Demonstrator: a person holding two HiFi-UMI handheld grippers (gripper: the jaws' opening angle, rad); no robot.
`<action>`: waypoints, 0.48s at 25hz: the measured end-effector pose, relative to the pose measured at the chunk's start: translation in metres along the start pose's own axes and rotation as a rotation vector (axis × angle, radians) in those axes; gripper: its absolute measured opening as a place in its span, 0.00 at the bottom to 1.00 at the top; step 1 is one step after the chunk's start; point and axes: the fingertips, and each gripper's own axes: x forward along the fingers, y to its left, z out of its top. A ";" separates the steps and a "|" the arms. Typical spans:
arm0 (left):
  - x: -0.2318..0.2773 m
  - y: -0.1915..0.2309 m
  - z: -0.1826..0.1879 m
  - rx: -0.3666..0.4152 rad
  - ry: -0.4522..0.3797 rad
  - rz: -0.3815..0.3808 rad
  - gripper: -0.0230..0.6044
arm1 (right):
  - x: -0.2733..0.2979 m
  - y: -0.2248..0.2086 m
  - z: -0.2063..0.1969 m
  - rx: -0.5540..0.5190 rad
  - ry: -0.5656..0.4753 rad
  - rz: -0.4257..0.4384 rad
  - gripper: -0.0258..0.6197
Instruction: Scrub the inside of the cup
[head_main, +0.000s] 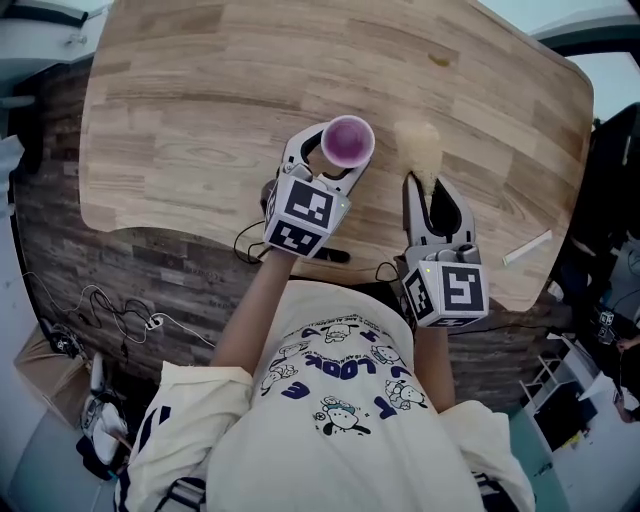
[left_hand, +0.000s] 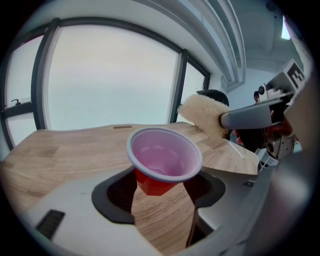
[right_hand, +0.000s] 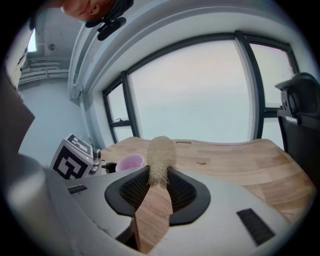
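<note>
A red plastic cup (head_main: 347, 141) with a pale pink inside hangs tilted above the wooden table (head_main: 190, 110), and my left gripper (head_main: 330, 160) is shut on its lower body. In the left gripper view the cup (left_hand: 164, 160) has its mouth turned toward the camera, its red base between the pads of that gripper (left_hand: 160, 189). My right gripper (head_main: 428, 186) is shut on a tan loofah scrubber (head_main: 419, 147), which sticks out just right of the cup without touching it. In the right gripper view the scrubber (right_hand: 161, 156) stands up from the gripper (right_hand: 159, 181), with the cup (right_hand: 125, 162) to its left.
A thin white strip (head_main: 527, 247) lies near the table's right front edge. A small brown mark (head_main: 440, 60) shows on the far tabletop. Cables (head_main: 110, 310) trail over the floor at left. A dark chair (right_hand: 300, 110) stands beyond the table's right side.
</note>
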 end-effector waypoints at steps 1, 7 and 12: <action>-0.004 -0.002 0.003 0.016 0.001 0.002 0.53 | -0.003 0.005 0.005 -0.035 -0.001 0.020 0.19; -0.019 -0.011 0.018 0.075 0.005 0.018 0.53 | -0.020 0.035 0.029 -0.195 -0.031 0.130 0.19; -0.031 -0.018 0.026 0.115 0.006 0.015 0.53 | -0.029 0.061 0.032 -0.276 0.004 0.207 0.19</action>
